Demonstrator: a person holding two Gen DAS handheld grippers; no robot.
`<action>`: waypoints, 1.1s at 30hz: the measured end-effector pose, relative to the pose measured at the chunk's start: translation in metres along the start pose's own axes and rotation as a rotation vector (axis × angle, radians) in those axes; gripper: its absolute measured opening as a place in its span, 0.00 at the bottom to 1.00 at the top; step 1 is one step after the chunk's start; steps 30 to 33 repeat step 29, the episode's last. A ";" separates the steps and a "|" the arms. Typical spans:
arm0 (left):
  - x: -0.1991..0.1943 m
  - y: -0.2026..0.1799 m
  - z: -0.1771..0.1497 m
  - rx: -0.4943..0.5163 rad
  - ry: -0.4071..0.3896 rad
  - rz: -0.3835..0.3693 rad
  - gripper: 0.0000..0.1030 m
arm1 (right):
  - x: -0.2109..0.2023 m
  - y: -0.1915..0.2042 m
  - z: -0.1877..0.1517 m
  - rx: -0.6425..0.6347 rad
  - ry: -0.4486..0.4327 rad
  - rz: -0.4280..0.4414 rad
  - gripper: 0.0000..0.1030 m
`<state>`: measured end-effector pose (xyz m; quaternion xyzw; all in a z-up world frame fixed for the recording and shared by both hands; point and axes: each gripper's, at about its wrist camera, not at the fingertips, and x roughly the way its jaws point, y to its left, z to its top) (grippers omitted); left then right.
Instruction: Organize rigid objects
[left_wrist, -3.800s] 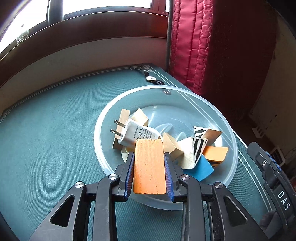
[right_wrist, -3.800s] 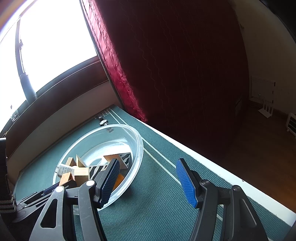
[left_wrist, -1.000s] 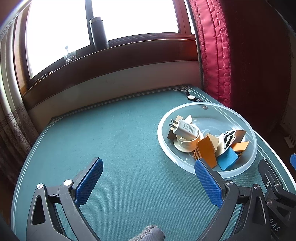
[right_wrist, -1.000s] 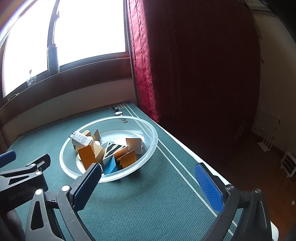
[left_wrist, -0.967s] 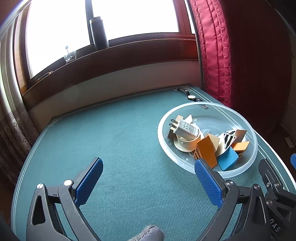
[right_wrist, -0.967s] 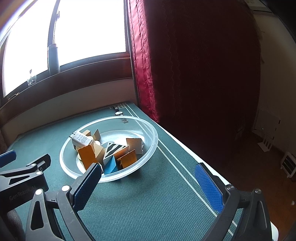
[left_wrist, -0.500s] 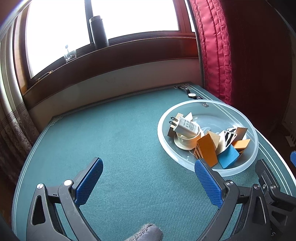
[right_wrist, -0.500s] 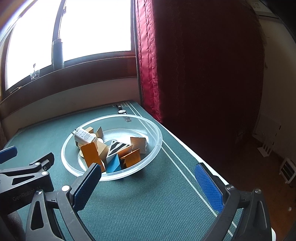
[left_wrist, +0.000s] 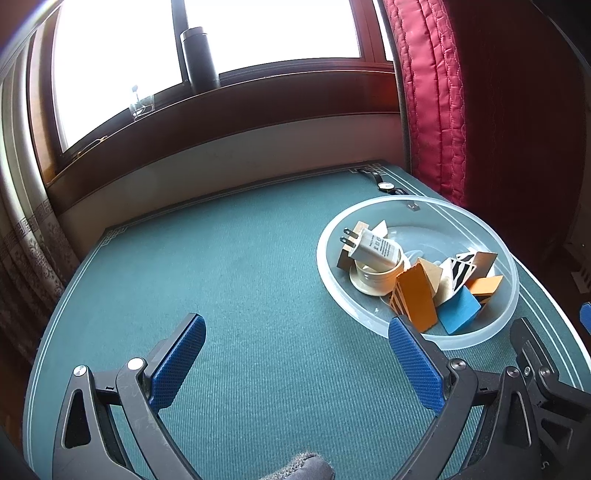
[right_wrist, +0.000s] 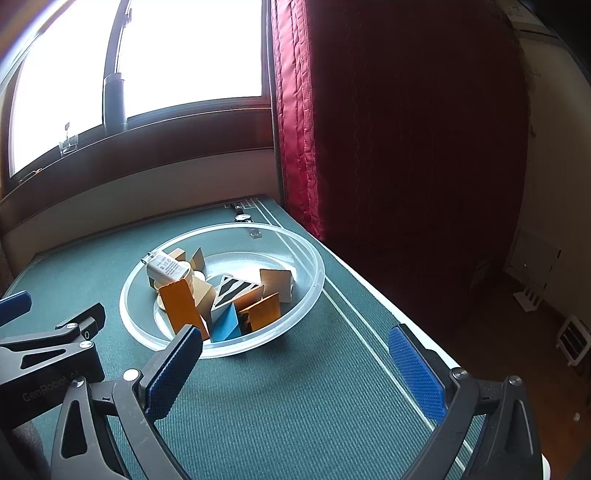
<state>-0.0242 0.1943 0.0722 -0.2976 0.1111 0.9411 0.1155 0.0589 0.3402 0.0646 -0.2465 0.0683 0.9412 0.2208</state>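
Nearest, the left hand-held gripper (left_wrist: 295, 363) gapes wide and empty above bare green tabletop (left_wrist: 240, 277) — the orange block (left_wrist: 417, 295) it clamped seconds ago now leans among the pieces in the clear bowl (left_wrist: 476, 221) at two o'clock, so that placement looks done — right hand-held gripper (right_wrist: 295, 369) likewise wide, empty.

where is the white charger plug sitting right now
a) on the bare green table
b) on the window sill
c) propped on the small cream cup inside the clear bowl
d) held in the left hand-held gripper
c: the white charger plug leans across the small cream cup inside the clear bowl; both grippers are empty.
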 end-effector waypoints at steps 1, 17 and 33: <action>0.000 0.000 0.000 -0.001 0.002 0.001 0.97 | 0.000 0.000 0.000 0.001 0.000 0.000 0.99; 0.002 0.006 0.000 -0.021 0.009 0.019 0.97 | 0.001 0.000 -0.001 0.002 0.002 -0.001 0.99; -0.002 0.002 0.000 0.001 -0.002 0.005 0.97 | -0.001 -0.001 -0.003 0.002 0.009 -0.002 0.99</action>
